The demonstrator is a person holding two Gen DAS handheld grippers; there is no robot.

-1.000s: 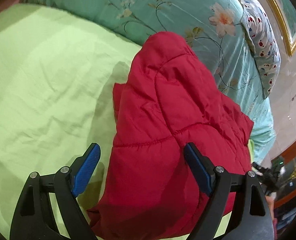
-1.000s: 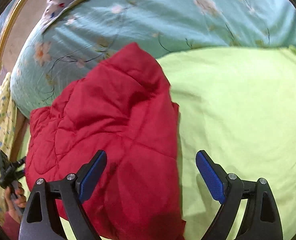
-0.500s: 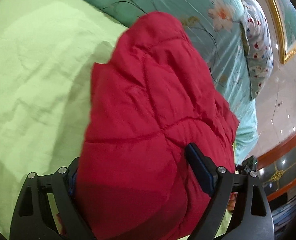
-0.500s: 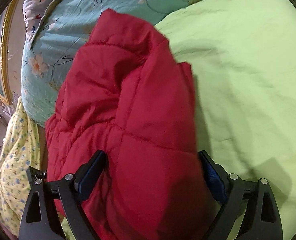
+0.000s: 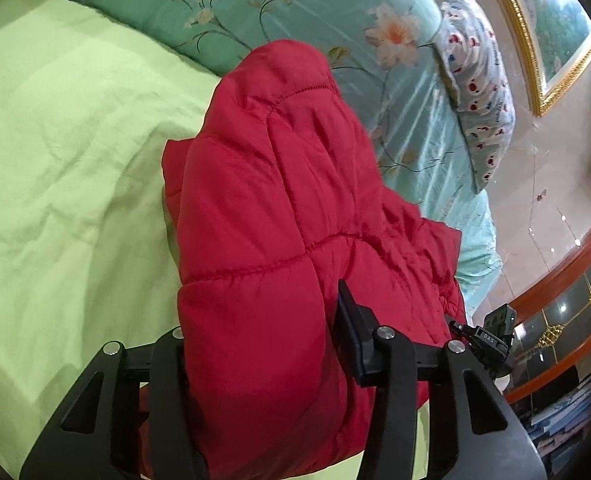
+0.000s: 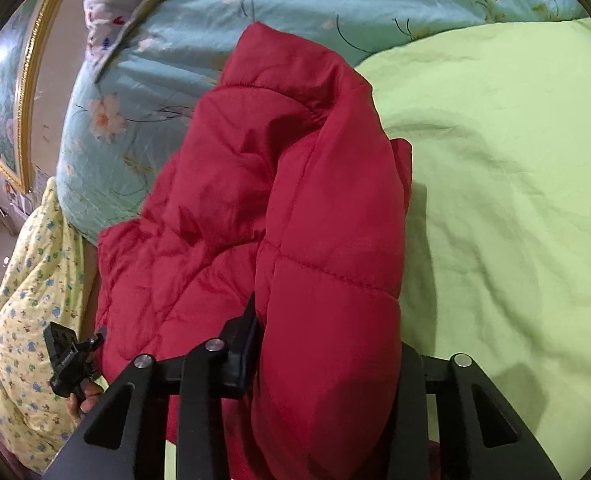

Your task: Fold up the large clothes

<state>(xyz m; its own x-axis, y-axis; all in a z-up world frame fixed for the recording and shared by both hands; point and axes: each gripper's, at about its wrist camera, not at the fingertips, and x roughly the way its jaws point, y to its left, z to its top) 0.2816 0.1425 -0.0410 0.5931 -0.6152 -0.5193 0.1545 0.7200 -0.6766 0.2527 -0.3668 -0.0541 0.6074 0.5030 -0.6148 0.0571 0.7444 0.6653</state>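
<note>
A red quilted jacket (image 5: 275, 184) lies folded in a thick bundle on the green sheet (image 5: 55, 160), its far end up against the teal quilt. My left gripper (image 5: 261, 316) is closing on the bundle's near edge; one pad digs into the padding and the other is hidden under it. In the right wrist view the same jacket (image 6: 295, 160) bulges between the fingers of my right gripper (image 6: 327, 328), which is also closing and squeezing a thick fold. Its right finger is covered by the cloth.
A teal floral quilt (image 5: 295, 8) and a spotted pillow (image 5: 479, 92) are heaped behind the jacket. A yellow patterned cloth (image 6: 27, 280) hangs at the bed's side. The green sheet (image 6: 515, 160) spreads wide beside the jacket. A wooden cabinet (image 5: 567, 300) stands beyond the bed.
Both grippers came forward over the jacket's near edge with wide jaws, then narrowed on it. The gripped folds now bulge and stand a little higher.
</note>
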